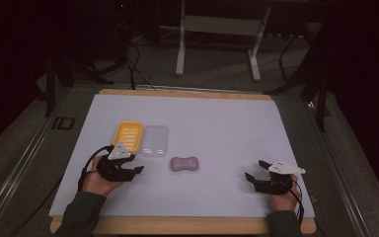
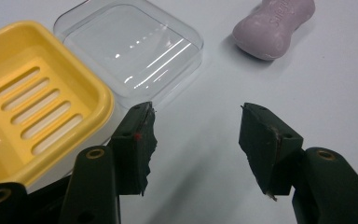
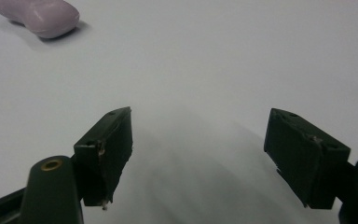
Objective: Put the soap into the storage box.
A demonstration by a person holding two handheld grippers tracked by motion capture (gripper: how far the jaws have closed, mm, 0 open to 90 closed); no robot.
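A yellow slotted soap dish [image 1: 128, 134] [image 2: 32, 102] lies on the white table sheet, with a clear plastic lid [image 1: 156, 139] [image 2: 130, 51] touching its right side. A pale purple bar of soap [image 1: 185, 164] [image 2: 274, 25] [image 3: 39, 16] rests to the right of them. My left gripper [image 1: 132, 167] [image 2: 196, 140] sits just below the dish, open, with bare sheet between its jaws. Over at the right of the table my right gripper [image 1: 256, 170] [image 3: 198, 154] is wide open and holds nothing, its jaws toward the soap.
The white sheet [image 1: 217, 123] covers a wooden table top whose edge [image 1: 182, 224] runs along the front. Behind the table, white stand legs [image 1: 180, 44] and cables lie on a dark floor.
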